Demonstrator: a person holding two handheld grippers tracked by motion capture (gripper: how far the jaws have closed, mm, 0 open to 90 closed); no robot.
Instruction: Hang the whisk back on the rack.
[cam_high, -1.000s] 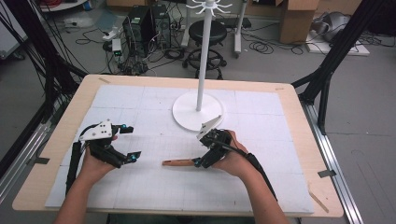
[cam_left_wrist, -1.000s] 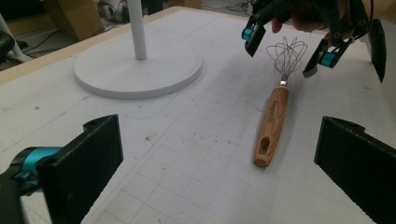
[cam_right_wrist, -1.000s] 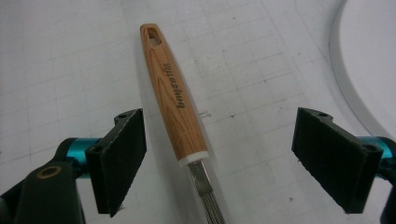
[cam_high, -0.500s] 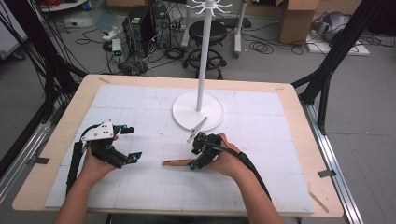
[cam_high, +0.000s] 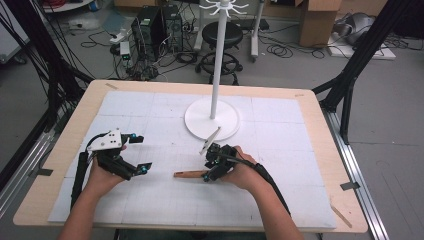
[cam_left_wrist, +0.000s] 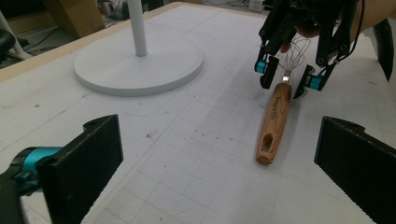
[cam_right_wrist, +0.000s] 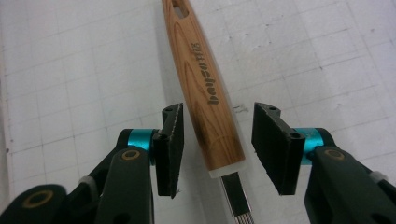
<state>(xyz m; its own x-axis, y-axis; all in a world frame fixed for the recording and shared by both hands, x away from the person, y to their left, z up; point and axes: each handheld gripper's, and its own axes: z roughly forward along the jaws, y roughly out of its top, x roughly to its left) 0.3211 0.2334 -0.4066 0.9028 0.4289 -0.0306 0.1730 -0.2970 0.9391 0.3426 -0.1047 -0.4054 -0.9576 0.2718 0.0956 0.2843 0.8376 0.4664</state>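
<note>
While the wooden-handled whisk (cam_right_wrist: 205, 88) lies flat on the white gridded mat (cam_high: 150, 200) near the stand's round base (cam_high: 212, 119), its handle is straddled, ungripped, by the right gripper (cam_right_wrist: 219, 135), jaws parted. The left gripper (cam_left_wrist: 219, 158) is held wide open and empty, well apart.

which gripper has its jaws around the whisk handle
The right gripper: its open jaws straddle the wooden whisk handle near the metal end, without touching it. The left gripper hangs open, well apart from the whisk.
</note>
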